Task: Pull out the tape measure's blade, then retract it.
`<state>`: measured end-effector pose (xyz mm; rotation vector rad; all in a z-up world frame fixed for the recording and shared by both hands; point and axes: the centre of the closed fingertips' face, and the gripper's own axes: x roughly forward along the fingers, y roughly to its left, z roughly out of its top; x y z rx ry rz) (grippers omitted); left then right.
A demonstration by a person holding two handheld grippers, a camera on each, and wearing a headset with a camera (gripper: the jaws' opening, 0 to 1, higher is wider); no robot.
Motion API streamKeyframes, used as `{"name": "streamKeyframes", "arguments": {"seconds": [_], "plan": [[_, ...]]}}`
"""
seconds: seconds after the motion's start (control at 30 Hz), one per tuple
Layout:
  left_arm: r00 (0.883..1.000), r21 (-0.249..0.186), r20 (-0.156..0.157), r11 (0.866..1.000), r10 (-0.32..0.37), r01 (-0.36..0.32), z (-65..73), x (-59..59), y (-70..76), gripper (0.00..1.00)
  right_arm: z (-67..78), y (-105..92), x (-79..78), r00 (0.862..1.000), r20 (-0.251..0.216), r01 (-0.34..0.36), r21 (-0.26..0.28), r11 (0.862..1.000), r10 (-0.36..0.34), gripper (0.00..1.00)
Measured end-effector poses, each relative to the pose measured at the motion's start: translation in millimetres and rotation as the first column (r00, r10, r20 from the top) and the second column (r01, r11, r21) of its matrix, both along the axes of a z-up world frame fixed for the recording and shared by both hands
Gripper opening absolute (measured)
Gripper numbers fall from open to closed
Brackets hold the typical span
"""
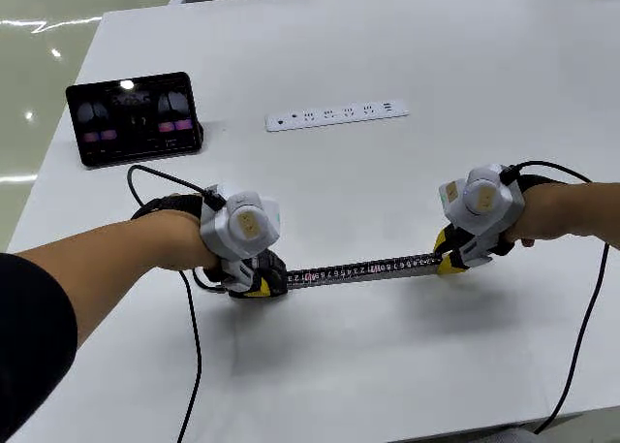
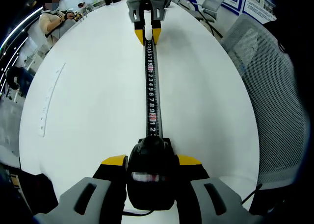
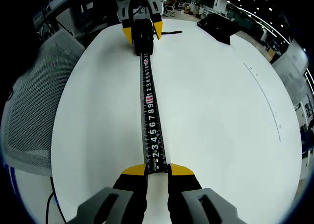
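The left gripper [image 2: 152, 161] is clamping the black case [image 2: 151, 180]; the right gripper [image 3: 157, 171] is pinching the blade [image 3: 148, 106] by its tip. The blade is stretching straight across the table [image 1: 387, 55], hand to hand. White numerals are running past a red 20 near the case; I'm seeing no brand.

Two tongs: left tongs [image 1: 260, 286], right tongs [image 1: 444, 254]. One tape measure [image 1: 360, 269], power strip [image 1: 336, 114], tablet [image 1: 134, 117].
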<state>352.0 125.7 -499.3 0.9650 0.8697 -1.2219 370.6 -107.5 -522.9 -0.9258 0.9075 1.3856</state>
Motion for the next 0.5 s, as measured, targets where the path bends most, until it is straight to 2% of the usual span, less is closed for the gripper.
{"name": "streamKeyframes", "arguments": {"seconds": [0.37,0.5], "plan": [[1.0,0.003,0.017,1.0,-0.005,0.005,-0.6,-0.8,0.0,0.32,-1.6,-1.1,1.2,1.0,0.011,0.019,-0.03,0.999,-0.019,0.13],[1.0,0.024,0.025,1.0,-0.007,0.007,-0.4,-1.2,0.1,0.32,-1.1,-1.5,-0.4,1.0,0.015,0.01,-0.037,0.999,-0.009,0.13]]}}
